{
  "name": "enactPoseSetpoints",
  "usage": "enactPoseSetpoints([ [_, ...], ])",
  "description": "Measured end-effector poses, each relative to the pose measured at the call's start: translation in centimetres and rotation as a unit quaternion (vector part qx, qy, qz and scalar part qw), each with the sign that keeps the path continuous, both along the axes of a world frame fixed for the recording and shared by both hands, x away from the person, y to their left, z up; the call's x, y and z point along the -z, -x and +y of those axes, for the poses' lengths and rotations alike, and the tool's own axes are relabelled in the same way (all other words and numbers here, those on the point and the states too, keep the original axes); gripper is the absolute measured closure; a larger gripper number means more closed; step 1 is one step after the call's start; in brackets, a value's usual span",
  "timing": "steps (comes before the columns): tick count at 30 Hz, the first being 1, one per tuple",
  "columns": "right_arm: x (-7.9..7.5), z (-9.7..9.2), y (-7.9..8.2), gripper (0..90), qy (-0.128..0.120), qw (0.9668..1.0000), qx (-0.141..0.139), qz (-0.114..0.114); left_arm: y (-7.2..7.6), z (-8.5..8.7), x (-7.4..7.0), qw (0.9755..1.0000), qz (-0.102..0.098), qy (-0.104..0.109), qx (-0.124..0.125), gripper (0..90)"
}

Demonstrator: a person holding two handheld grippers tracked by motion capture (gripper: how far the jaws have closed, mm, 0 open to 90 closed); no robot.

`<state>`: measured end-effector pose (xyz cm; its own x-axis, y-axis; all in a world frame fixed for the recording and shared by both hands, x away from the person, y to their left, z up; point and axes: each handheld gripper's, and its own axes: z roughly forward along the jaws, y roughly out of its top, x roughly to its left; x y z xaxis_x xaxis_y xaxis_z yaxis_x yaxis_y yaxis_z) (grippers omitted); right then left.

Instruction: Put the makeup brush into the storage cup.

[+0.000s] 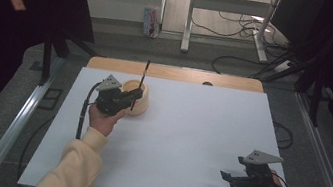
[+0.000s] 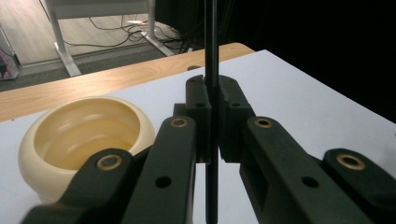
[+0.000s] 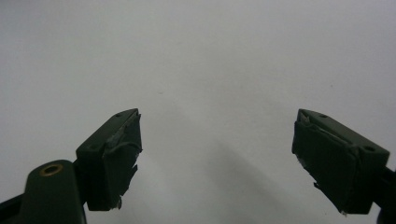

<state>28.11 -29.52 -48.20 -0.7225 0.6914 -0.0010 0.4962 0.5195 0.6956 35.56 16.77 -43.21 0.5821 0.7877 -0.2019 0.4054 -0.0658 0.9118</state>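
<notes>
My left gripper (image 1: 134,97) is clamped on a thin black rod (image 1: 142,80). In the left gripper view its two pads are pressed together on the rod (image 2: 211,56), which runs nearly upright between them, rising above the pads and reaching down below them toward the white table (image 2: 299,98). From the high view the rod leans slightly, with its upper end pointing away from me, toward the far edge of the table. Just beside the jaws sits a cream-coloured bowl (image 1: 139,100), upright, its open mouth facing up; the left gripper view shows the bowl (image 2: 84,140) to the left of the rod, close to the jaw arm, though I cannot tell whether they touch. My left hand (image 1: 102,119) holds the gripper from behind, the sleeve coming in from the bottom.

My right gripper (image 1: 228,179) rests low near the right front part of the table (image 1: 187,142), well apart from the bowl. Its jaws stand wide apart with nothing between the pads (image 3: 116,149), just bare white surface ahead.
</notes>
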Motion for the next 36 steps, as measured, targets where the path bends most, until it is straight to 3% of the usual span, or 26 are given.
enactPoseSetpoints([
  [12,0.0,0.0,0.0,15.7,0.0,1.0,0.0,0.0,-1.4,1.6,0.0,0.9984,0.015,0.053,-0.01,85.6],
  [36,0.1,0.0,-0.1,15.7,0.003,1.0,-0.001,0.002,-5.4,2.5,0.7,0.9961,0.034,0.076,-0.031,85.6],
])
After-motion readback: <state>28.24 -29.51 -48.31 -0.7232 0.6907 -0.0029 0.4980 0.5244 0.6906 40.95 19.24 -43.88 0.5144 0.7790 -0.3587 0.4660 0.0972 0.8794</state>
